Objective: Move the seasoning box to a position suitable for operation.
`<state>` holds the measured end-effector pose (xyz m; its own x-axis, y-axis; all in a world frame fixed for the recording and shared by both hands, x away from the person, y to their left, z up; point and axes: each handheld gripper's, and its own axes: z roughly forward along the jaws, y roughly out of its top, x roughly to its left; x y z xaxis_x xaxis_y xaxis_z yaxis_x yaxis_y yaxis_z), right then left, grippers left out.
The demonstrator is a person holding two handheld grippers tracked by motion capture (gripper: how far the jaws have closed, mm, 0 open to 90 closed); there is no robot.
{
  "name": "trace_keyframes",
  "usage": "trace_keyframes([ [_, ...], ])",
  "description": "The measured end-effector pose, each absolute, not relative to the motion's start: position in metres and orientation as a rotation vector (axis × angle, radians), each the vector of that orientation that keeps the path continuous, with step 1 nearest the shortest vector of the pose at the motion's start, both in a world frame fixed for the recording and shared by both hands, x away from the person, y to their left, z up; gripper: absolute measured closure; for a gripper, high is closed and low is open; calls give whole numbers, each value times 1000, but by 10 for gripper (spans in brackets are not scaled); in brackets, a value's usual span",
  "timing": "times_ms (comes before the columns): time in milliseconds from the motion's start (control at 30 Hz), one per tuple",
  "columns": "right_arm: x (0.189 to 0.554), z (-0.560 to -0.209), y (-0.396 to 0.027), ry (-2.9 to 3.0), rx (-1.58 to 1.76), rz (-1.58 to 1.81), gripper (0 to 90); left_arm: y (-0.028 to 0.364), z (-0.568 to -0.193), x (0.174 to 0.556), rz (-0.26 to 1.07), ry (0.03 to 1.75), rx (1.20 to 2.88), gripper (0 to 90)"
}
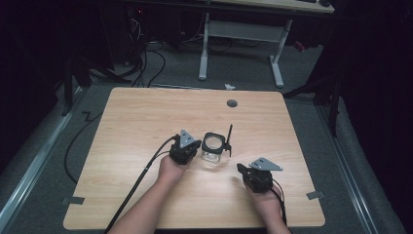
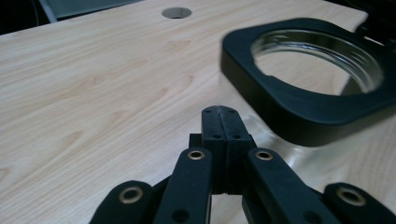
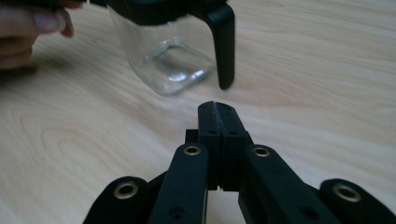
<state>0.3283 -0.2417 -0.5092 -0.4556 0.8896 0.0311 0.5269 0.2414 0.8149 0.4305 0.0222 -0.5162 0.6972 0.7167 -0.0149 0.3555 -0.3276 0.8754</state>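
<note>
Wood-grain table [image 1: 146, 126] seen from the high view, with a round dark hole [image 1: 232, 103] near its far edge and 1 clear glass jar [image 1: 212, 147] standing upright near the centre. The jar carries a black square collar [image 1: 213, 142] around a round open mouth, and a black lever [image 1: 229, 139] stands at its right side. The left gripper [image 1: 194, 145], held in the left hand [image 1: 170, 168], lies just left of the jar, its tip close to the collar; whether they touch cannot be told. In the left gripper view its 2 jaws are clenched together with nothing between them, and the collar looms just ahead to the right. The right gripper [image 1: 240, 168], held in the right hand [image 1: 265, 197], sits nearer the front edge, right of the jar and apart from it. In the right gripper view its 2 jaws are likewise pressed shut and empty; the jar's glass base and the hanging lever stand ahead on bare wood. Wide bare tabletop extends left of the left hand, beyond the jar to the far edge, and right of the right gripper to the right edge. A cable [image 1: 134, 190] trails from the left gripper over the front edge.
</note>
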Motion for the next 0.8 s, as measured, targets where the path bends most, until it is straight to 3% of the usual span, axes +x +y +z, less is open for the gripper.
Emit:
trace_keyframes([
  [200,356,-507,-217,2088,1274,1084,900,18,-516,417,436,819,1938,900],
  [400,369,-509,-229,2029,1332,1042,900,6,-517,395,438,774,1938,900],
  [700,367,-509,-239,1992,1363,1069,900,2,-515,443,494,872,1914,900],
  [800,355,-504,-241,1983,1353,1089,900,-6,-516,462,428,837,1917,900],
])
